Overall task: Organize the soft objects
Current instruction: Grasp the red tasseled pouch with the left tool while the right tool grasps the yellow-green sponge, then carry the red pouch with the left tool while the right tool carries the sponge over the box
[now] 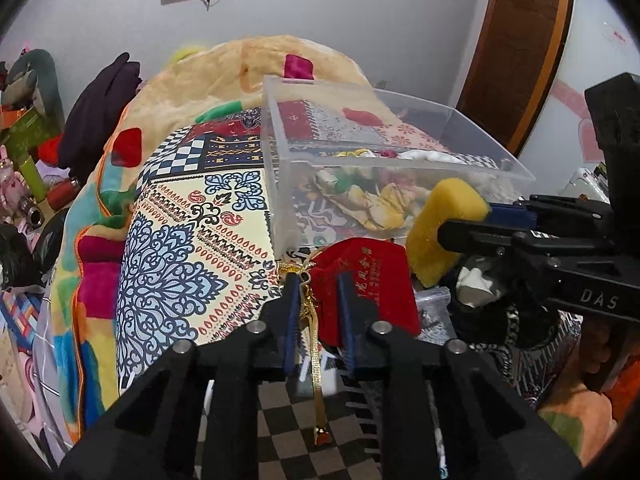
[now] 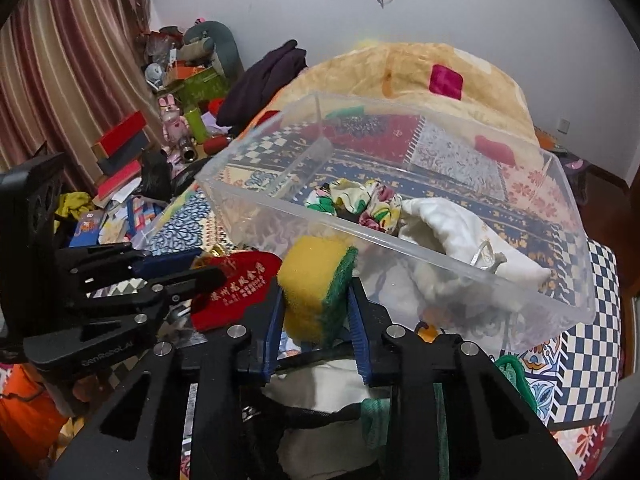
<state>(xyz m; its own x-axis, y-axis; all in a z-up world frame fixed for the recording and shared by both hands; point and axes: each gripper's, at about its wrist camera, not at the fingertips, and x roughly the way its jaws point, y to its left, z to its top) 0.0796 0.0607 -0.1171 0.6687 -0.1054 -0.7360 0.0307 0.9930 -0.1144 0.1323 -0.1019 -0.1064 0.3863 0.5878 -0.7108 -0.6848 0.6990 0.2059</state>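
My left gripper (image 1: 318, 280) is shut on a red velvet pouch (image 1: 368, 280) with a gold tassel, held just in front of the clear plastic bin (image 1: 280, 184). My right gripper (image 2: 314, 292) is shut on a yellow sponge (image 2: 308, 280) with a green scouring side, held at the bin's near wall (image 2: 280, 208). The sponge (image 1: 444, 228) and the right gripper (image 1: 468, 224) also show in the left wrist view. The red pouch (image 2: 236, 288) and the left gripper (image 2: 200, 268) show in the right wrist view. A floral scrunchie (image 2: 360, 204) and a white drawstring bag (image 2: 460, 236) lie in the bin.
The bin stands on a patterned cloth (image 1: 192, 248) over a bed with a plush blanket (image 1: 280, 60). More soft items lie under my grippers: white cloth (image 2: 320, 392) and green fabric (image 2: 516, 372). A cluttered shelf area with boxes (image 2: 124, 148) is to the left.
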